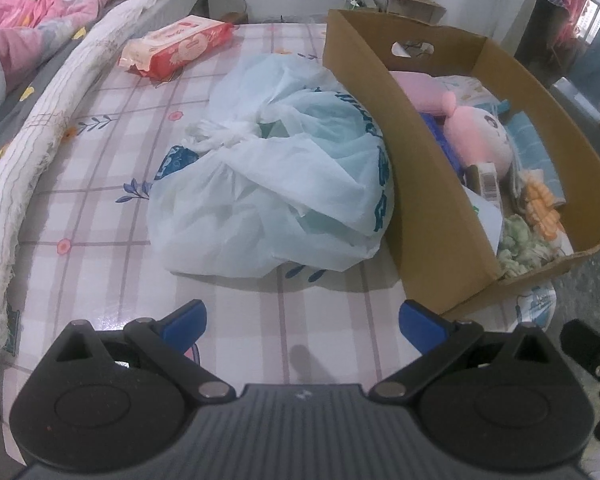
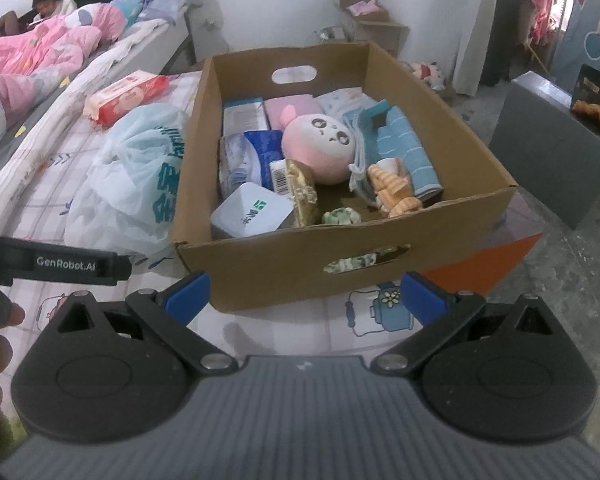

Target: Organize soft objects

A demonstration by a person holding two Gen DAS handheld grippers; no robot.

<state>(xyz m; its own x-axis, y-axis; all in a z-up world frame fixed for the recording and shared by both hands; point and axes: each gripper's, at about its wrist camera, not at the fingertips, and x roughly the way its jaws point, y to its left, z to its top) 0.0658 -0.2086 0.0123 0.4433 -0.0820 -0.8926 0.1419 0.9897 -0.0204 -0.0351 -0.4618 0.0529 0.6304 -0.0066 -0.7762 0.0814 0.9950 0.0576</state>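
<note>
A cardboard box (image 2: 284, 268) stands on the checked tablecloth, packed with a pink plush head (image 2: 324, 148), a blue towel (image 2: 404, 152), orange-striped cloth (image 2: 396, 192), tissue packs and a white tin (image 2: 252, 212). The same box (image 1: 432, 216) fills the right of the left wrist view. A tied pale-blue plastic bag (image 1: 276, 184) lies just left of it. My left gripper (image 1: 302, 322) is open, short of the bag. My right gripper (image 2: 306, 298) is open in front of the box's near wall, holding nothing.
A red wipes pack (image 1: 176, 46) lies at the table's far side. A white padded roll (image 1: 24, 152) runs along the left edge beside a bed with pink bedding (image 2: 40, 52), where a person sits. A grey box (image 2: 552, 152) stands on the floor to the right.
</note>
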